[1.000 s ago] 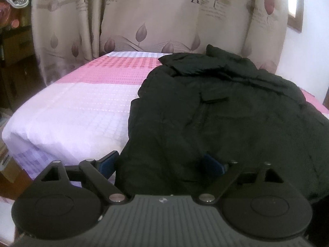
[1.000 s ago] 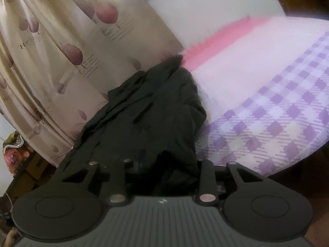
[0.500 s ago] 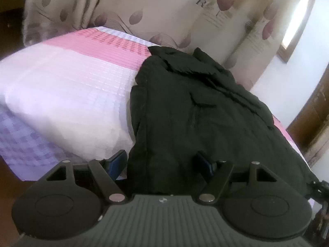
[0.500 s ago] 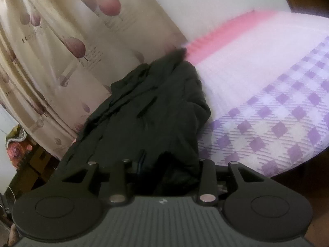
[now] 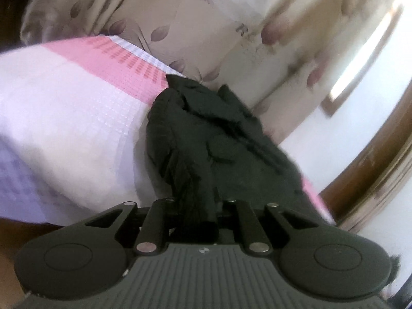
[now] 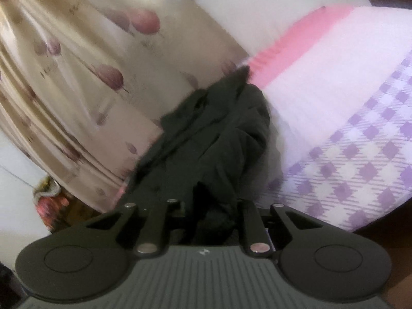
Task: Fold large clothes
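Observation:
A large black jacket (image 5: 219, 139) lies on the bed (image 5: 64, 118), its collar end toward the curtain. My left gripper (image 5: 199, 206) is shut on the jacket's near hem, and the cloth bunches between its arms. The jacket also shows in the right wrist view (image 6: 213, 139). My right gripper (image 6: 211, 208) is shut on another part of the near hem, and cloth hides its fingertips. Both ends of the hem are lifted off the bed.
The bed has a pink, white and purple checked cover (image 6: 360, 141). A beige curtain with leaf prints (image 5: 206, 25) hangs behind it. A white wall and brown wooden frame (image 5: 373, 159) stand at the right. Colourful clutter (image 6: 49, 200) sits low at the left.
My left gripper has closed from open onto the jacket hem and lifted, tilting the view. My right gripper has kept its hold and risen too, and the jacket has bunched narrower.

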Available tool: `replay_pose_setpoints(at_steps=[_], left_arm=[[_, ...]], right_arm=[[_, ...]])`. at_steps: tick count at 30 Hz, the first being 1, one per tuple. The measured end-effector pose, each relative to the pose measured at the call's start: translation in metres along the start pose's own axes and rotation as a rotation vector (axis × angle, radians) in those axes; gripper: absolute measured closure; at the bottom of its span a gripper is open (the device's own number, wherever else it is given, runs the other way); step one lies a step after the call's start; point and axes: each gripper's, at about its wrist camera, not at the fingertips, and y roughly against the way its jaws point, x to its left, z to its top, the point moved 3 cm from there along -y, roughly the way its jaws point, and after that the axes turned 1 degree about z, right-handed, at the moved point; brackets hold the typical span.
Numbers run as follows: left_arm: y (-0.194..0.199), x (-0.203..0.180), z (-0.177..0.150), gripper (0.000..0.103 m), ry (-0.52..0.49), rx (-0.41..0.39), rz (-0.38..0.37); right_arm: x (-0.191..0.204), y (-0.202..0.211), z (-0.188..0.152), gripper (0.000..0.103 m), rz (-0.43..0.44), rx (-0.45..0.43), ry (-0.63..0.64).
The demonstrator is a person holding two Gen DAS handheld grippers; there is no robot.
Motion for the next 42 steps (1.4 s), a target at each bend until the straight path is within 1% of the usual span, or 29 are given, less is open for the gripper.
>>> replay_pose_setpoints(at_steps=[2, 3, 4, 5, 6, 7, 8, 9, 10, 11, 12, 13, 16, 18, 21, 25, 28, 31, 34, 38, 42], left_arm=[[-0.004, 0.000, -0.005, 0.089, -0.003, 0.019, 0.002], [-0.005, 0.002, -0.006, 0.087, 0.001, 0.022, 0.007], [-0.006, 0.004, -0.008, 0.086, 0.007, 0.025, 0.009], [-0.008, 0.006, -0.009, 0.080, 0.015, 0.029, 0.006], [-0.009, 0.008, -0.009, 0.066, 0.022, 0.036, 0.005], [-0.010, 0.009, -0.010, 0.059, 0.024, 0.036, 0.010], [-0.011, 0.009, -0.010, 0.049, 0.022, 0.031, 0.014], [-0.011, 0.009, -0.011, 0.047, 0.021, 0.027, 0.010], [-0.013, 0.009, -0.011, 0.047, 0.021, 0.030, 0.001], [-0.015, 0.009, -0.012, 0.052, 0.023, 0.035, -0.002], [-0.017, 0.008, -0.013, 0.078, 0.022, 0.040, 0.009], [-0.018, 0.008, -0.013, 0.088, 0.019, 0.044, 0.032], [-0.013, 0.009, -0.011, 0.091, 0.053, 0.014, 0.025], [-0.005, 0.004, -0.007, 0.093, 0.049, -0.021, 0.018], [0.007, -0.003, 0.000, 0.093, 0.059, -0.041, -0.018], [0.020, -0.009, 0.004, 0.093, 0.052, -0.044, -0.030], [0.030, -0.008, 0.004, 0.093, 0.076, -0.041, -0.045], [0.042, -0.009, 0.005, 0.093, 0.085, -0.052, -0.065], [0.053, -0.015, 0.008, 0.093, 0.069, -0.070, -0.081], [0.065, -0.024, 0.014, 0.093, 0.063, -0.104, -0.109], [0.070, -0.035, 0.023, 0.093, 0.066, -0.139, -0.127]], right_arm=[[-0.006, -0.001, -0.004, 0.087, -0.005, 0.012, -0.019], [-0.009, -0.001, -0.005, 0.085, -0.018, 0.018, -0.023], [-0.012, -0.001, -0.007, 0.085, -0.021, 0.024, -0.029], [-0.014, -0.001, -0.007, 0.085, -0.012, 0.026, -0.041], [-0.016, -0.001, -0.007, 0.081, -0.009, 0.025, -0.057], [-0.017, -0.001, -0.007, 0.079, -0.011, 0.023, -0.068], [-0.018, -0.002, -0.006, 0.079, -0.011, 0.024, -0.074], [-0.018, -0.004, -0.006, 0.079, -0.013, 0.025, -0.076], [-0.018, -0.006, -0.007, 0.079, -0.011, 0.027, -0.078], [-0.017, -0.009, -0.007, 0.079, -0.009, 0.031, -0.075], [-0.016, -0.010, -0.008, 0.081, -0.016, 0.036, -0.069], [-0.015, -0.011, -0.009, 0.086, -0.024, 0.037, -0.060], [-0.010, -0.008, -0.007, 0.092, 0.012, 0.018, -0.069], [-0.003, -0.002, -0.004, 0.092, 0.047, 0.012, -0.069], [0.003, 0.005, -0.001, 0.092, 0.074, 0.010, -0.075], [0.004, 0.016, -0.002, 0.092, 0.110, 0.010, -0.114], [0.005, 0.025, -0.007, 0.092, 0.126, 0.012, -0.141], [0.008, 0.036, -0.011, 0.092, 0.148, 0.014, -0.177], [0.014, 0.044, -0.011, 0.092, 0.176, 0.007, -0.199], [0.025, 0.052, -0.005, 0.092, 0.208, -0.005, -0.197], [0.040, 0.051, 0.012, 0.092, 0.245, -0.021, -0.176]])
